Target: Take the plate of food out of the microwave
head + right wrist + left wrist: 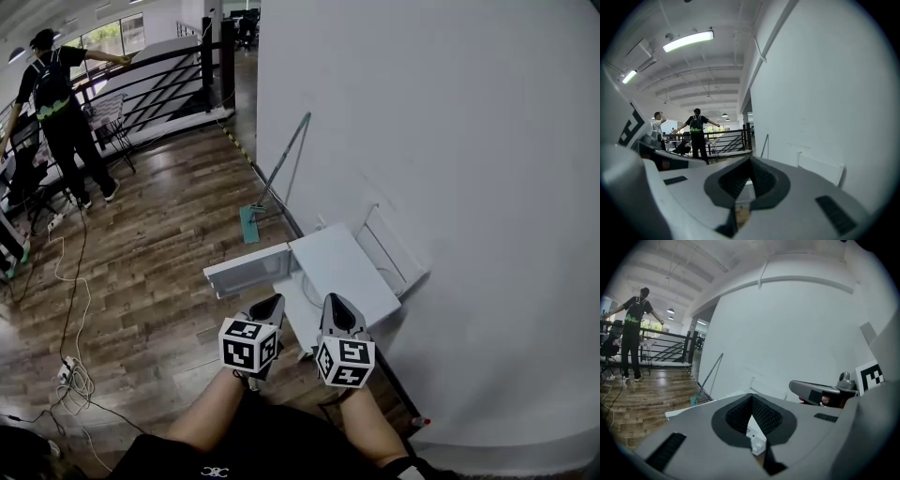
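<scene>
Both forearms bare, reaching forward from 6 o'clock, side by side. Left gripper (272, 302) (751, 397) pointing toward 12 o'clock, jaws clenched tip to tip on nothing. Right gripper (336, 302) (750, 159) just beside it at its 3 o'clock, jaws likewise pressed together and empty.

In the head view, both tips at the near edge of the white microwave (347, 267), low on the wood floor (159, 253). Door (246, 270) swung open toward 9 o'clock. Plate of food not to be made out in any view.

White wall (450, 141) close along 3 o'clock, with a white frame (394, 253) leaning between it and the microwave. Mop (272, 183) propped on the wall at 12 o'clock. Cables (70, 366) trailing at 8 o'clock. Broad floor from 9 to 11 o'clock, ending at a dark railing (159, 84) with 1 person (61, 103) beside it, well apart.
</scene>
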Demonstrator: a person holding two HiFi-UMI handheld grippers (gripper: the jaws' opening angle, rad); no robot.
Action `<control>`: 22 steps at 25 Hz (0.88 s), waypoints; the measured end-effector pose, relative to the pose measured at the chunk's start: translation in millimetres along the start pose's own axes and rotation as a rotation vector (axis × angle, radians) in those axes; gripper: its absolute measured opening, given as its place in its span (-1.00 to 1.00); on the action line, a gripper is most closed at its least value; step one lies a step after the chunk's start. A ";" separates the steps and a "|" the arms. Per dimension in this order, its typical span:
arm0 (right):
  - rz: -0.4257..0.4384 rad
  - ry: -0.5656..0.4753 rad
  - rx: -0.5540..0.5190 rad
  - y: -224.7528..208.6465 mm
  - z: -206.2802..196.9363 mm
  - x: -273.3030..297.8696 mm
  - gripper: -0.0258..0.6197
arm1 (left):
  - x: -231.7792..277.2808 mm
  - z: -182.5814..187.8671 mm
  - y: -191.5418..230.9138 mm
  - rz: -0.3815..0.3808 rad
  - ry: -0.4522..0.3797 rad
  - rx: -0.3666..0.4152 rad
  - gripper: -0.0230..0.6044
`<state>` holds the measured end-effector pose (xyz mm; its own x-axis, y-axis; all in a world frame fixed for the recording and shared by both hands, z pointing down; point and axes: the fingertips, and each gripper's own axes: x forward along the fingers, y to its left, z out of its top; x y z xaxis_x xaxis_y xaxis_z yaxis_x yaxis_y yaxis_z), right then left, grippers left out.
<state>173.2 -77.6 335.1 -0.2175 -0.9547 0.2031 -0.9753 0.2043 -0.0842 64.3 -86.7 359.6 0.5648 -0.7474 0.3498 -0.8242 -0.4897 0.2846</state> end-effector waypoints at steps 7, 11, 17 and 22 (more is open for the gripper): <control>-0.031 0.012 0.019 6.9 3.3 41.6 -0.88 | 27.3 9.7 34.5 -0.037 0.034 -0.002 -0.95; -0.066 0.034 0.051 11.6 -0.5 62.3 -0.88 | 41.8 11.0 53.8 -0.078 0.063 -0.009 -0.95; -0.123 0.077 0.027 22.4 -12.4 88.6 -0.88 | 66.3 7.9 82.4 -0.155 0.104 -0.028 -0.95; -0.181 0.119 0.024 26.8 -27.7 103.4 -0.88 | 81.7 -11.5 100.7 -0.222 0.153 -0.067 -0.95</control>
<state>123.6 -164.8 380.9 -0.0430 -0.9428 0.3305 -0.9980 0.0249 -0.0587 27.9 -191.9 427.1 0.7350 -0.5463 0.4016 -0.6780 -0.5993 0.4256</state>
